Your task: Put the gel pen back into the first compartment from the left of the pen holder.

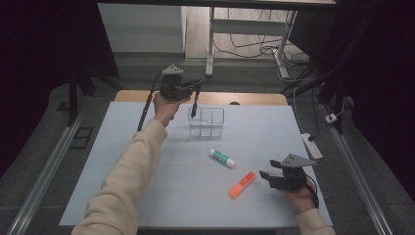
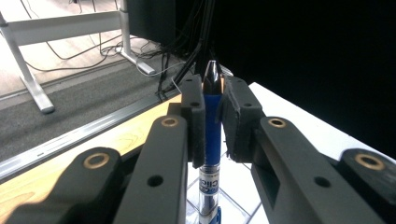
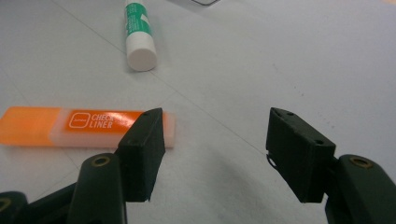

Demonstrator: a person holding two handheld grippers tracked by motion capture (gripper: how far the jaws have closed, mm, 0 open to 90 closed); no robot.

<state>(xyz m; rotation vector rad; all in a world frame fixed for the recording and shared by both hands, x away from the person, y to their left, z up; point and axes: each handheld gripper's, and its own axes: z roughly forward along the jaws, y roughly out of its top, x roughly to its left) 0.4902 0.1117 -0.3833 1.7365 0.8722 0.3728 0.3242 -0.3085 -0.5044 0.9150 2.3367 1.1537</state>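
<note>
The left gripper (image 1: pixel 195 98) has its fingers (image 2: pixel 194 119) clamped narrow on a blue pen (image 2: pixel 212 123), which hangs upright between them with its lower end just over the near-left corner of the clear box (image 1: pixel 206 122) at the far side of the counter (image 1: pixel 147 196). In the left gripper view the pen runs straight down between the pads, its dark tip above them and its printed barrel below.

The job in hand looks like dropping the pen into one of the box's compartments. To do it well, keep the pen vertical, bring its lower end inside the box wall and clear of the dividers before lowering, and let go only once the end is well down inside, so it does not tip the light box or bounce out.

The right gripper (image 1: pixel 268 175) rests low with its fingers (image 3: pixel 142 151) spread wide and empty. An orange highlighter (image 3: pixel 88 127) lies just left of its fingers, and a glue stick (image 3: pixel 138 35) farther ahead.
</note>
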